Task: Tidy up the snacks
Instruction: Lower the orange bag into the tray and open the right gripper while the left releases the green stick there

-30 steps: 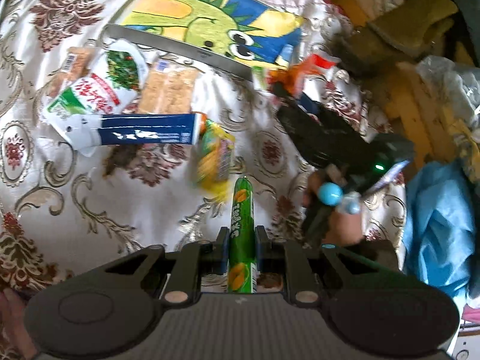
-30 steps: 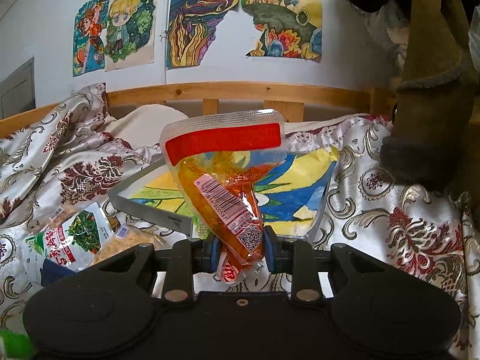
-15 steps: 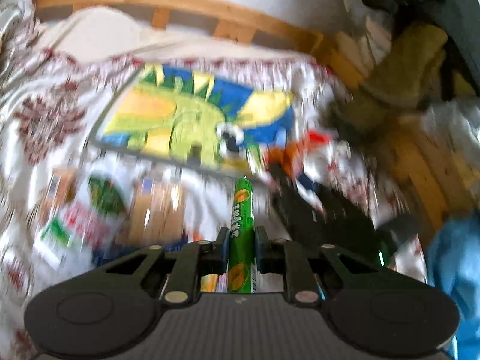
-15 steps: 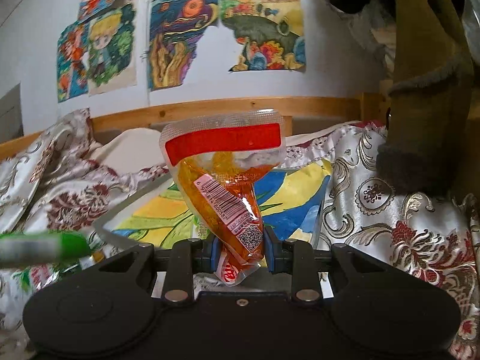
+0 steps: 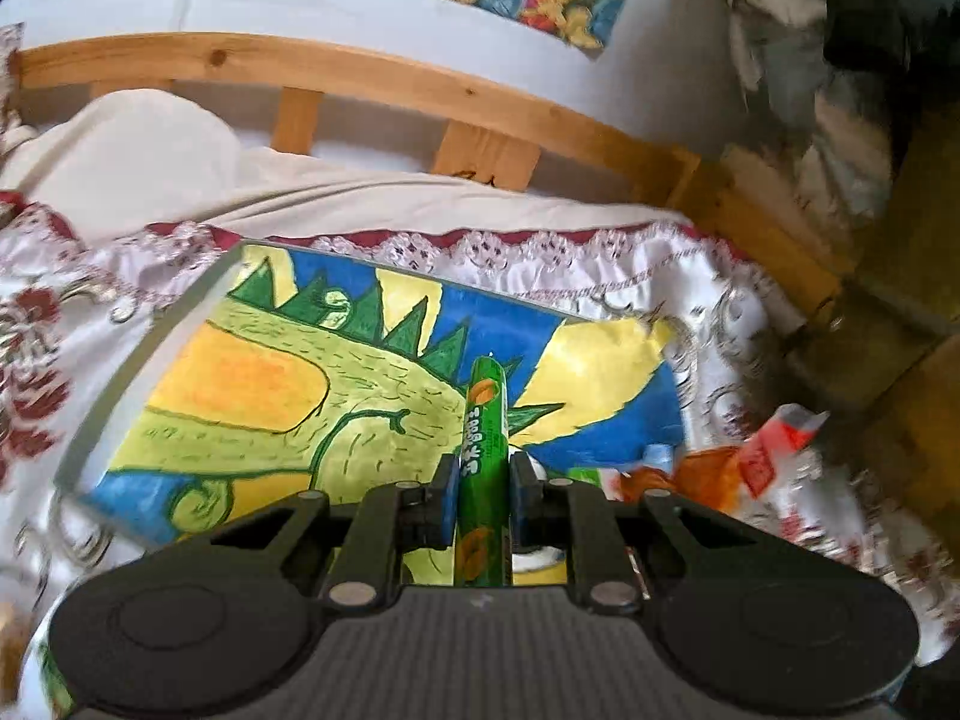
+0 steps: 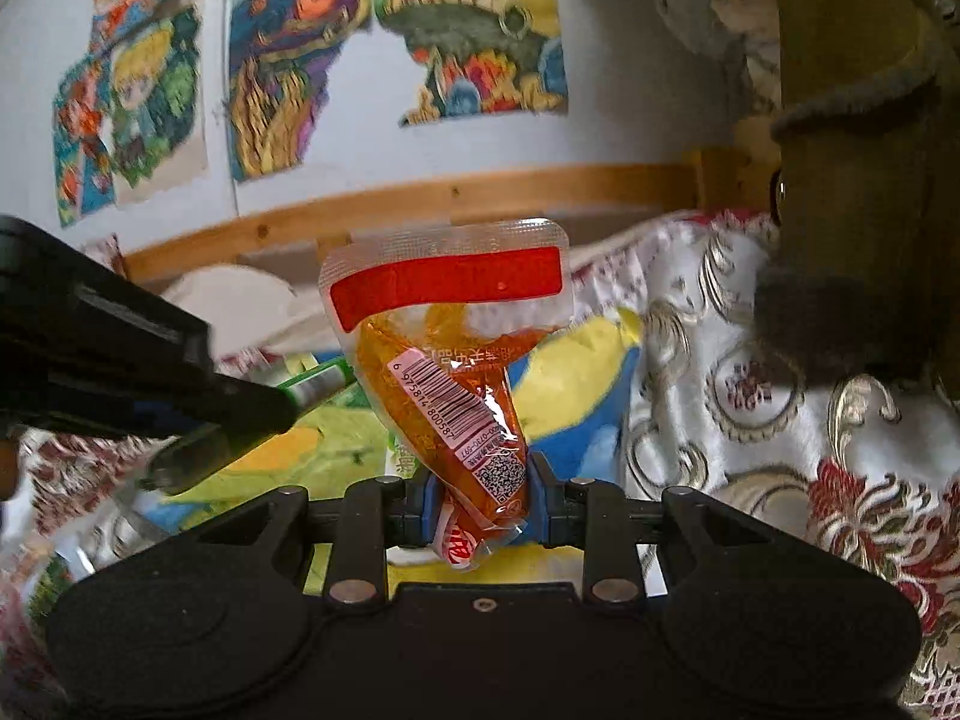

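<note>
Left gripper: jaws closed on a green snack stick, held lengthwise between the blue pads, its far end pointing forward over the tray. Right gripper: jaws closed on the lower, narrow end of an orange snack pouch, which stands upright with its red-banded seal at the top and its barcode label facing the camera. In the right wrist view the left gripper enters from the left edge, the stick's green tip just beside the pouch; whether they touch cannot be told. In the left wrist view the same pouch shows blurred at the right, near the tray's right corner. Beneath both: a shallow tray with a grey raised rim, lined with a dinosaur drawing in yellow, green and blue; the lining shows bare across its left and middle parts. The tray lies on a bed covered in white satin with red floral and gold scroll pattern; lace trim runs just past the tray's far edge. Beyond it, a cream pillow at far left, a wooden headboard rail, and children's drawings on the white wall. At the bed's right edge, an olive-brown fabric mass stands close to the right gripper's side.
</note>
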`<action>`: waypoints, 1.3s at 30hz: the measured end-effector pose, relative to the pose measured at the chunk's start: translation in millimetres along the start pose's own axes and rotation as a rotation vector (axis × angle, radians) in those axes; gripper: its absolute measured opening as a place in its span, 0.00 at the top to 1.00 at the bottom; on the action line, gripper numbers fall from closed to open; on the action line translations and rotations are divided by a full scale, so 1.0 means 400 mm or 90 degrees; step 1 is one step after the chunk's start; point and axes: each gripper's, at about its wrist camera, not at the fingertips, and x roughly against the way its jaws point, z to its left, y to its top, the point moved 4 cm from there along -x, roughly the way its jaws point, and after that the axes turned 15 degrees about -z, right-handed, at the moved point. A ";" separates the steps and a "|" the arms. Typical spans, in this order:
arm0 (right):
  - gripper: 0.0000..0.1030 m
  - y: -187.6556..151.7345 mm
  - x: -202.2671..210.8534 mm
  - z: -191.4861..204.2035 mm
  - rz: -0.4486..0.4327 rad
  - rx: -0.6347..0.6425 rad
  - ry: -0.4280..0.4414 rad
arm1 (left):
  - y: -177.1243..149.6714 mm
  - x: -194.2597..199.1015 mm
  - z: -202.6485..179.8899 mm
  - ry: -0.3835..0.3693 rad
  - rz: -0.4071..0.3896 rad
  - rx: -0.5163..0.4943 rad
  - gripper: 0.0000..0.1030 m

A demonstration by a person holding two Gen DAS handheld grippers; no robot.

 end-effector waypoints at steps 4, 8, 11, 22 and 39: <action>0.70 -0.031 -0.028 0.001 0.021 0.023 -0.002 | -0.036 -0.066 0.018 -0.012 0.018 -0.016 0.83; 0.70 -0.053 -0.049 0.004 0.037 0.022 0.013 | -0.063 -0.111 0.030 -0.016 0.034 -0.034 0.83; 0.69 -0.067 -0.056 0.002 0.041 0.025 0.015 | -0.072 -0.132 0.037 -0.025 0.037 -0.034 0.82; 0.49 -0.050 -0.059 0.003 0.023 0.040 0.007 | -0.079 -0.129 0.031 -0.060 0.019 -0.049 0.73; 0.01 0.087 0.137 0.077 -0.059 0.049 -0.041 | 0.055 0.243 0.096 0.008 -0.137 -0.095 0.04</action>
